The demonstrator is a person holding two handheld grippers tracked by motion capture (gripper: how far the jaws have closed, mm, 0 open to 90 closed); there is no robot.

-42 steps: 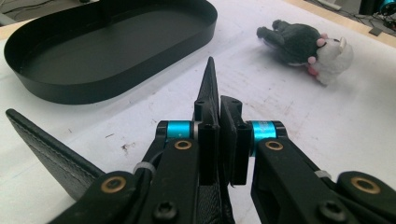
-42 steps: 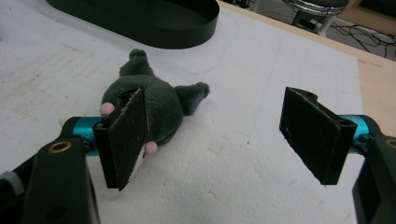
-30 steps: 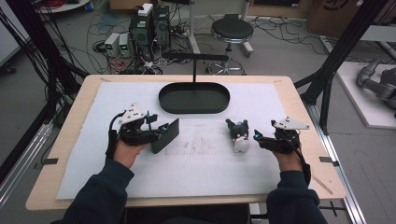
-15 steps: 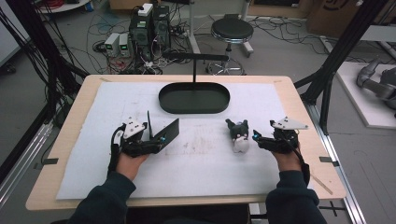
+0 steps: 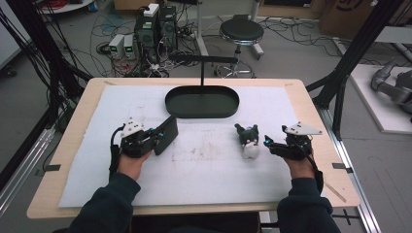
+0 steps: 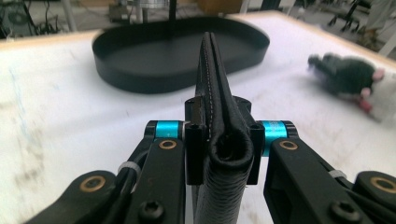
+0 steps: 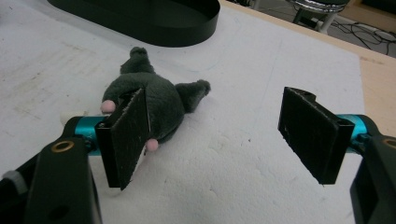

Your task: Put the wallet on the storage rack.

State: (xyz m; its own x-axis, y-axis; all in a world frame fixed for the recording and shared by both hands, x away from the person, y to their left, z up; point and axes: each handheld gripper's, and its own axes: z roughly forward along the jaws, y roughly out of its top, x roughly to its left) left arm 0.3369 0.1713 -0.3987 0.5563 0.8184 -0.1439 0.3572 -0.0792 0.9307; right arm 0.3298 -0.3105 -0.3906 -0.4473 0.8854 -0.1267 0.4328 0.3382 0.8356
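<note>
A black stitched leather wallet point(image 5: 167, 133) stands on edge between the jaws of my left gripper point(image 5: 156, 138), over the left half of the white mat. In the left gripper view the pads point(image 6: 194, 140) press on both sides of the wallet point(image 6: 212, 70). These jaws have just been closing, with the wallet between them. A dark grey and white plush toy point(image 5: 248, 141) lies on the mat at the right. My right gripper point(image 5: 267, 143) stands open just right of it. In the right gripper view the toy point(image 7: 159, 105) lies behind the left pad, and the gap of the right gripper point(image 7: 219, 135) holds nothing.
A black oval tray point(image 5: 170, 104) with an upright T-shaped stand point(image 5: 202, 73) sits at the back middle of the mat. The wooden table edge point(image 5: 320, 121) runs along the right. Cables, boxes and a stool lie on the floor beyond the table.
My left gripper has shifted slightly, turned and closed on the wallet, which now stands more on edge. The right hand and the plush toy have kept still.
</note>
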